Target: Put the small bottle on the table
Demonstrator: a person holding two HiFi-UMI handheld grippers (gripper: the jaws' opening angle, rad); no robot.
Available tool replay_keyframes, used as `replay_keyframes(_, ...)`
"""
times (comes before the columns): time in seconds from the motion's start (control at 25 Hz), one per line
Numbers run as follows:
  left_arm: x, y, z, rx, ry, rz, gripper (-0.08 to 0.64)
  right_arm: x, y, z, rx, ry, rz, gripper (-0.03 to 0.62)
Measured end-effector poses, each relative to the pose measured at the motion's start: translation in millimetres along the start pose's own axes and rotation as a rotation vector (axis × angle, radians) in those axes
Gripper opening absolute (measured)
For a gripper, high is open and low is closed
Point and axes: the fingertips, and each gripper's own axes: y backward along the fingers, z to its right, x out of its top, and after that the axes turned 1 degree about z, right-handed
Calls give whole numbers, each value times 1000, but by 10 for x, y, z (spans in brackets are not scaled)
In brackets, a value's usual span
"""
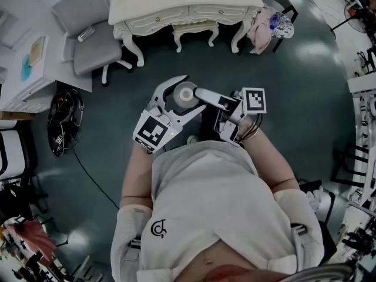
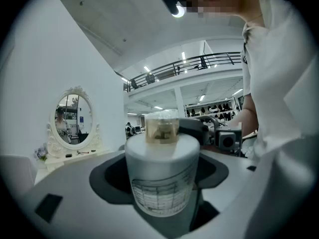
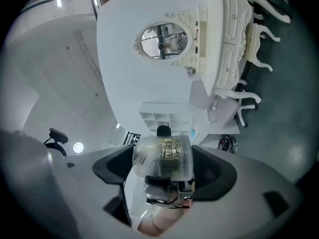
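The small bottle (image 1: 187, 94) hangs in the air in front of my chest. It has a frosted white body (image 2: 162, 178) with a printed label and a clear cap (image 2: 162, 126) with gold inside. My left gripper (image 1: 189, 95) is shut on the body, one jaw on each side. From the right, my right gripper (image 1: 203, 97) reaches in, and its open jaws stand around the cap (image 3: 163, 163) with the pads close beside it. The white dressing table (image 1: 176, 4) stands ahead across the dark floor, with an oval mirror (image 3: 163, 40) on it.
A grey chair (image 1: 94, 40) stands left of the table and a white stool (image 1: 194, 31) sits under it. A pink cloth (image 1: 261, 28) hangs at the table's right end. A black bag (image 1: 63, 119) and a cable lie on the floor to my left.
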Motion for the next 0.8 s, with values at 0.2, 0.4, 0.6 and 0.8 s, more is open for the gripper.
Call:
replay_keyframes(0.2,-11,-18,-29,6,0,3,350,30,-9,15,-1,0,-3,367)
replay_keyframes(0.4,19,-80,-109,4,8,8,350,128,-26,1,-12,0,-15,367)
replay_keyframes(0.6,30,-92,-148,5,9,12,350,154,-55,-9,-18,-3,-34,367)
replay_keyframes(0.8,-18,-96,-156,18,29,2,350,155,-50,42,-25,-17,-42,367)
